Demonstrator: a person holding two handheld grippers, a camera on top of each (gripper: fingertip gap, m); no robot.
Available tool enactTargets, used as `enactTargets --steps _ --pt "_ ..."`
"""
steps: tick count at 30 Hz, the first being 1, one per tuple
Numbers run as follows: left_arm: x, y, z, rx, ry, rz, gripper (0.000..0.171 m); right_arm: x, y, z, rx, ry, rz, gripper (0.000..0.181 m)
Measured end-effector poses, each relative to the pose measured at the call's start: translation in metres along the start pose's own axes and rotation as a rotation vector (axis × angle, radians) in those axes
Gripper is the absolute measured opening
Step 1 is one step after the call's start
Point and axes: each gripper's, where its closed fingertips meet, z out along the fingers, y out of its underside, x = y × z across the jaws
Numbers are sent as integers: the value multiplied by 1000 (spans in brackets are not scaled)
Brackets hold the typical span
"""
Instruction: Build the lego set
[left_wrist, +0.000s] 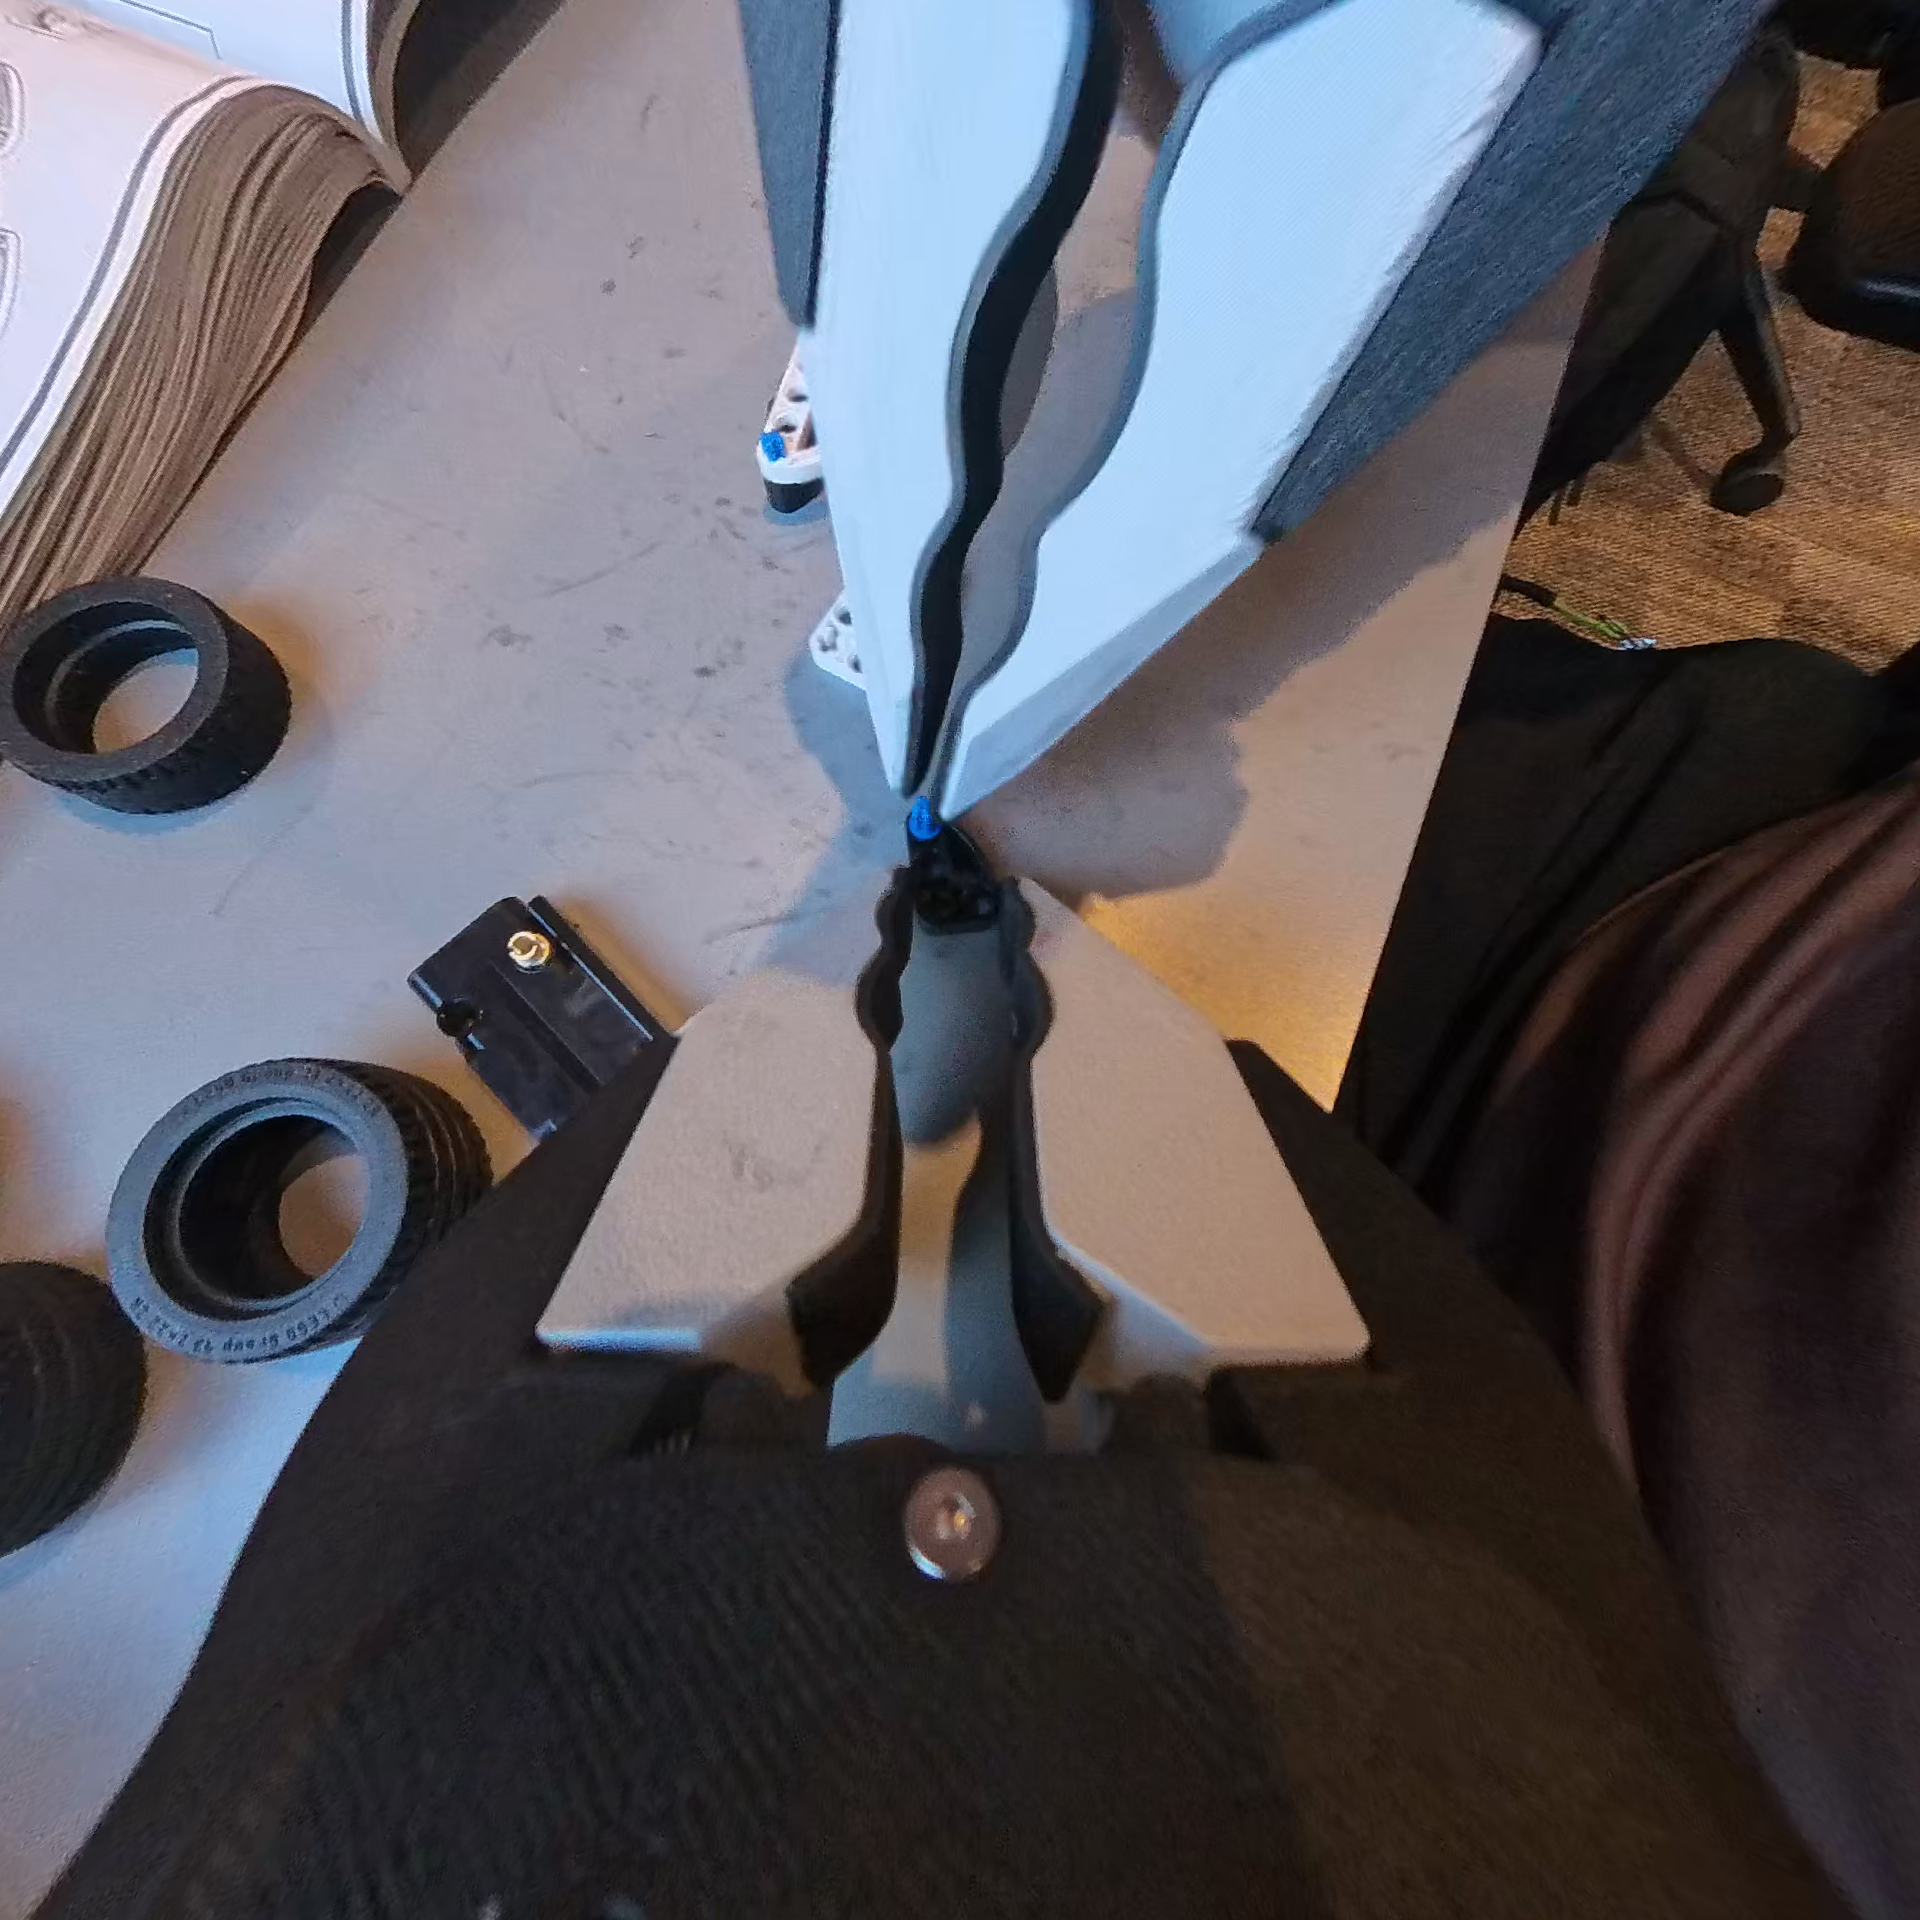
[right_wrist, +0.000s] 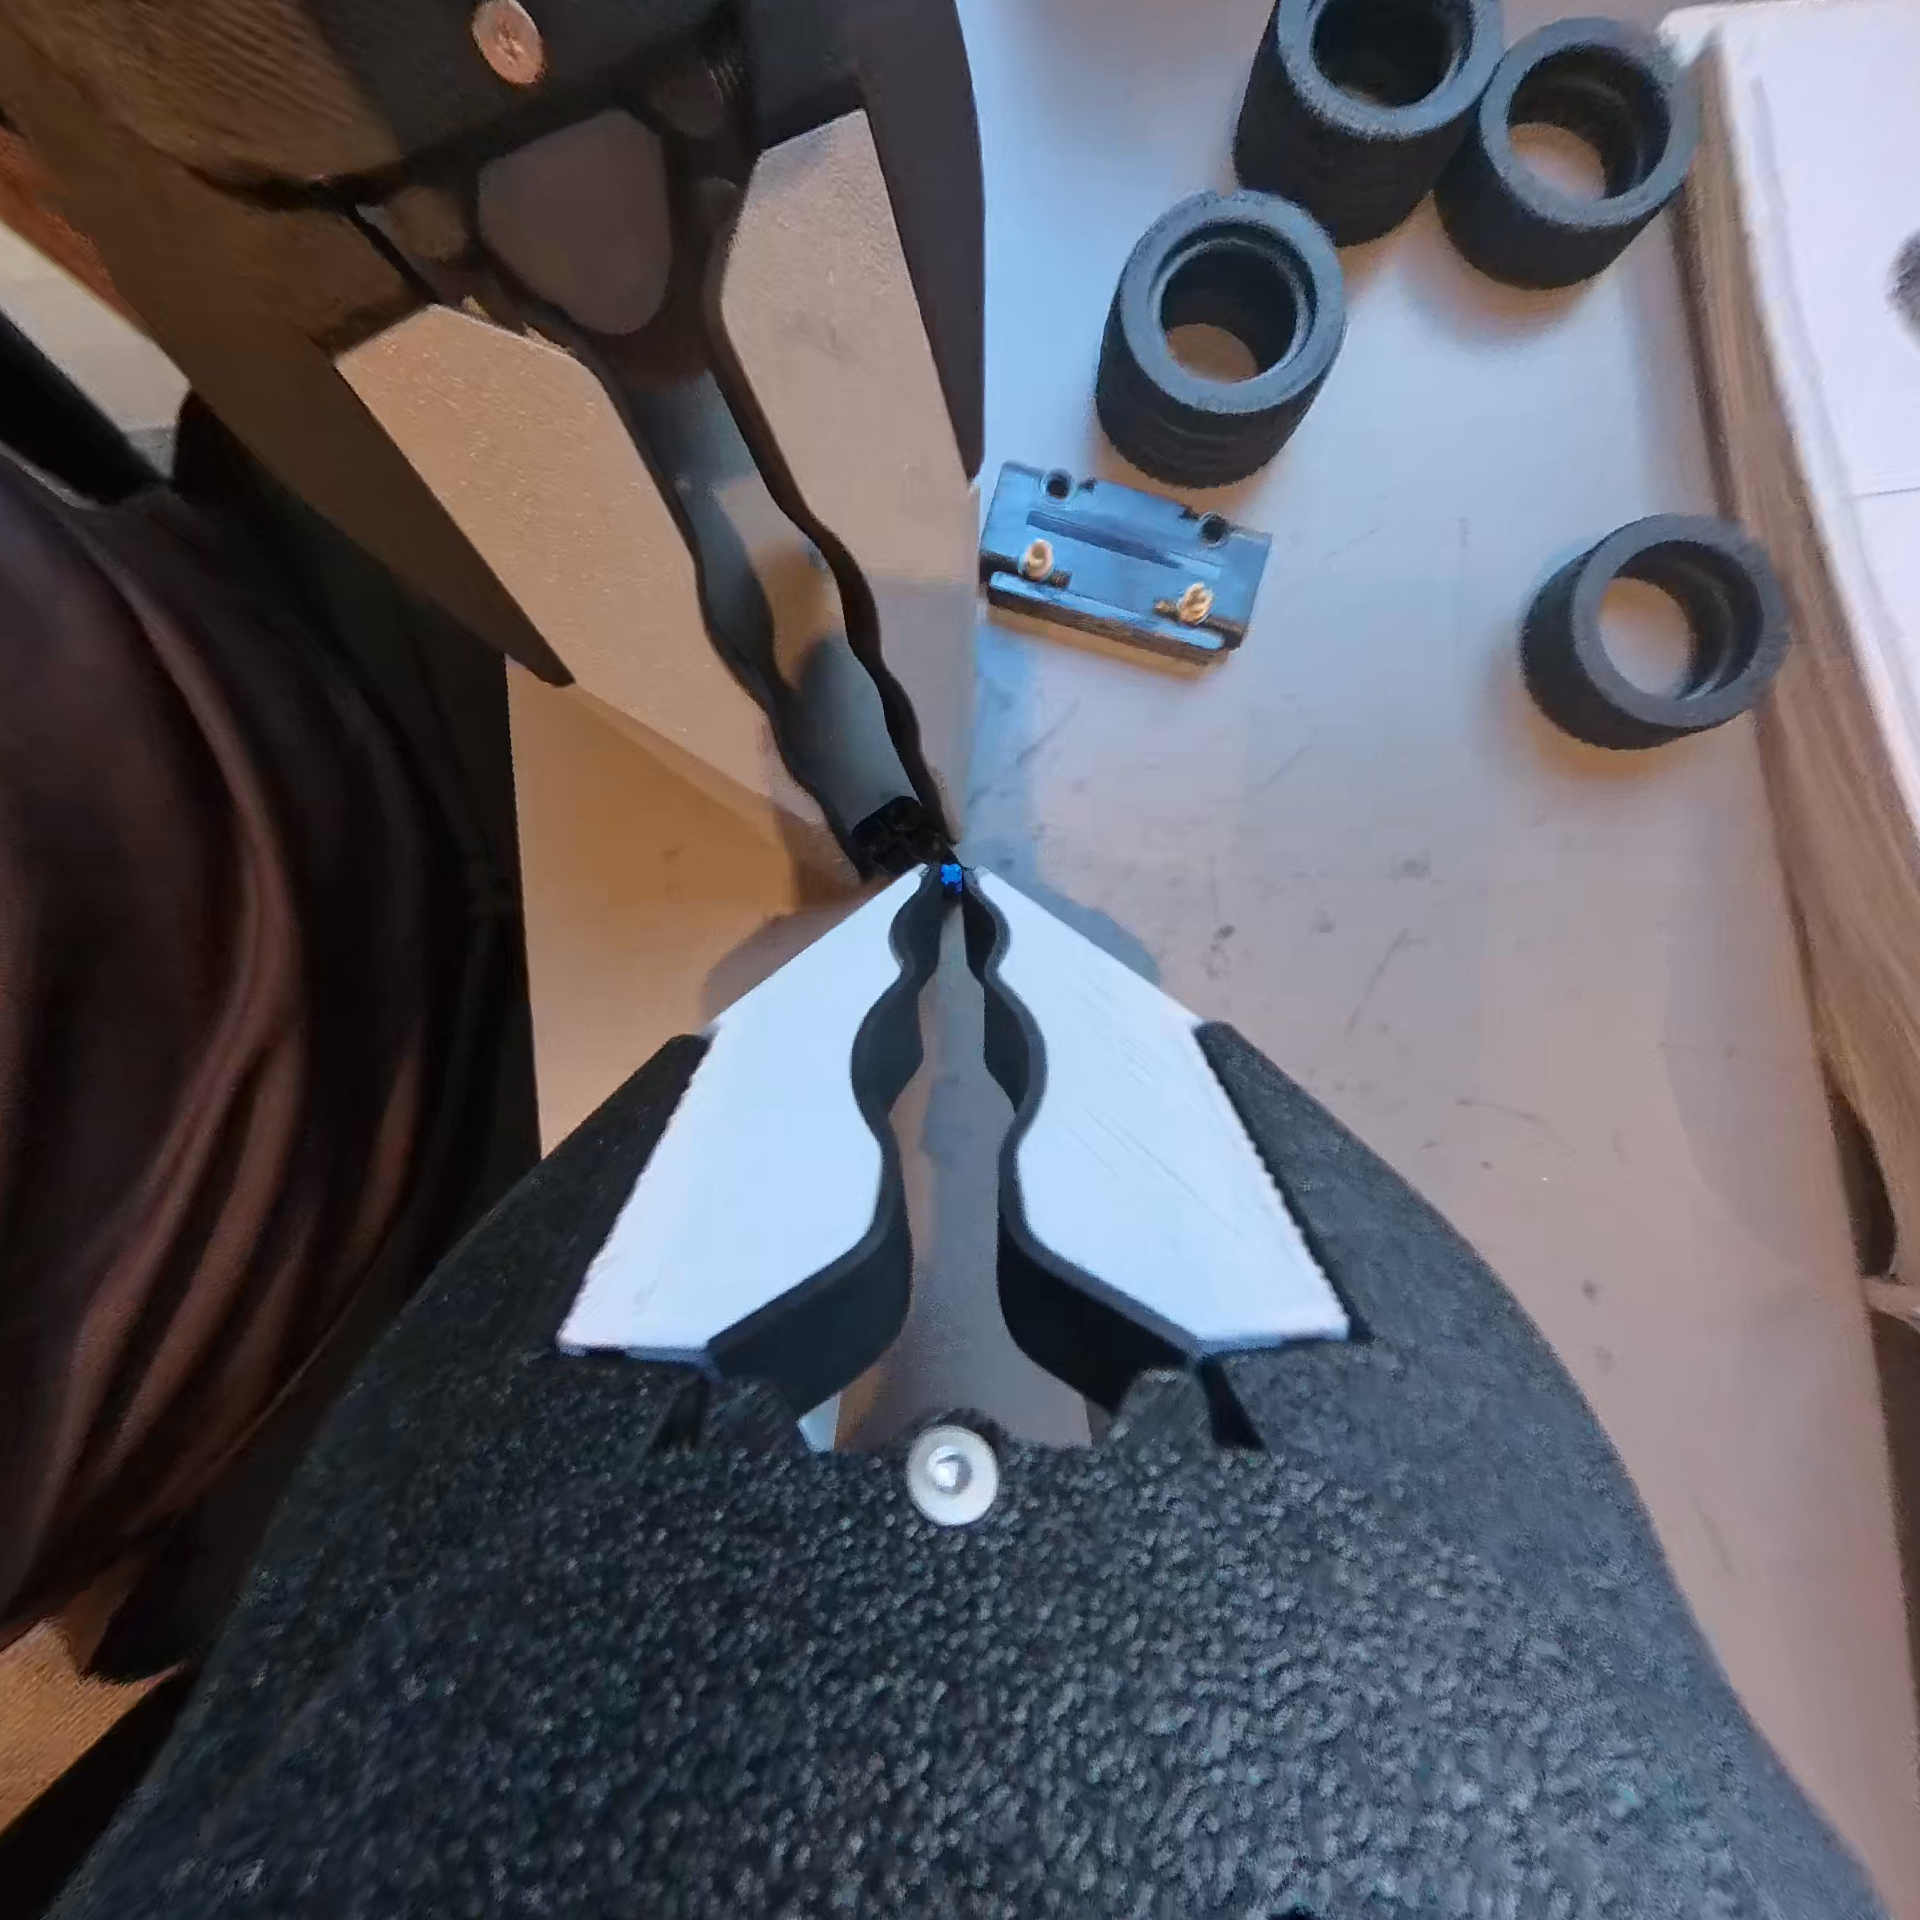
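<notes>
My left gripper (left_wrist: 951, 899) is shut on a small black connector piece (left_wrist: 948, 883), held above the table. My right gripper (right_wrist: 948, 881) is shut on a small blue pin (right_wrist: 948, 878). The two grippers meet tip to tip, and the blue pin (left_wrist: 921, 818) touches the black piece (right_wrist: 888, 831). In the left wrist view the right gripper (left_wrist: 925, 795) comes down from the top; in the right wrist view the left gripper (right_wrist: 914, 831) comes in from the upper left. Whether the pin sits inside the piece is hidden.
Several black tyres (left_wrist: 145, 696) (right_wrist: 1221, 338) lie on the grey table (left_wrist: 499, 520). A flat black part with gold pins (right_wrist: 1127, 566) (left_wrist: 535, 1003) lies near them. A thick booklet (left_wrist: 135, 281) lies at the table edge. White lego parts (left_wrist: 795, 436) show behind the right gripper. A person's dark clothing (right_wrist: 208, 935) is close by. My two grippers' fingertips are within a few centimetres of each other.
</notes>
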Motion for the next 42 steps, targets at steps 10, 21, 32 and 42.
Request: enactTargets --steps 10,21,32,42 --pt "-5 0 0 1 -38 -12 15 12 -7 -4 159 122 178 6" --pt "-23 1 -2 5 -125 -91 14 31 30 -21 198 239 330 18" --pt "-20 -6 5 4 -157 -112 15 29 47 -19 165 232 300 28" --pt "-12 -9 8 5 -119 -102 15 27 54 -28 173 197 328 17"
